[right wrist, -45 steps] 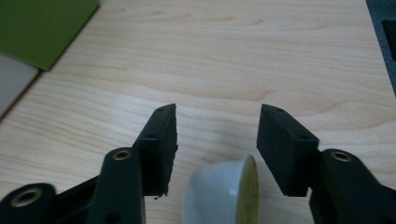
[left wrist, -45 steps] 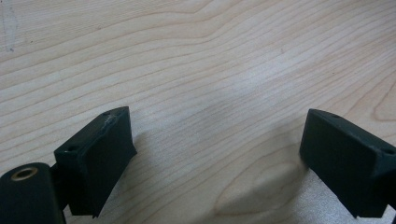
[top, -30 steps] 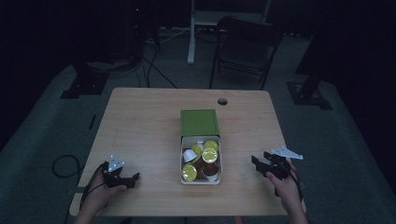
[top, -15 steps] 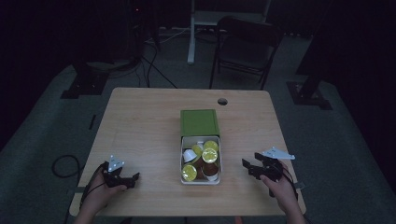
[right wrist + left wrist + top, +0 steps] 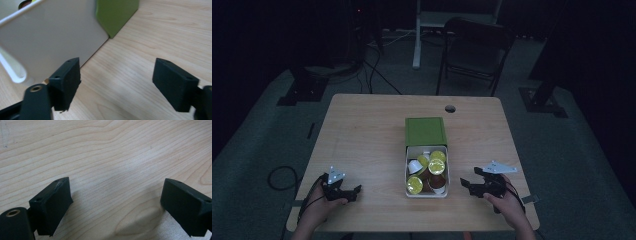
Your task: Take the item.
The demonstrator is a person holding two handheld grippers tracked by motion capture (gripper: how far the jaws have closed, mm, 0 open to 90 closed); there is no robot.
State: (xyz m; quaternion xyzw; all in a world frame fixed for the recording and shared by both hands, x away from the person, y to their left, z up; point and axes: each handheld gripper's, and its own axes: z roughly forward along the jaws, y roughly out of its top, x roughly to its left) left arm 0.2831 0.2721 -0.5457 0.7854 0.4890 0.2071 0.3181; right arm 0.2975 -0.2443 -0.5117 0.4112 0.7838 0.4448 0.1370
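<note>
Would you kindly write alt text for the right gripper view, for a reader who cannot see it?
The right gripper has its two black jaws open over a light wooden table, with nothing between them. Just beyond the jaw at the picture's left stands the white wall of a box, with its green sleeve behind.

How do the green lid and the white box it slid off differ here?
The green lid is flat-topped and opaque, hiding its end; the white box lies open, showing yellow-topped cups. The lid sits farther from the person, the box nearer, between the two claws. Both rest on the wooden table, aligned.
</note>
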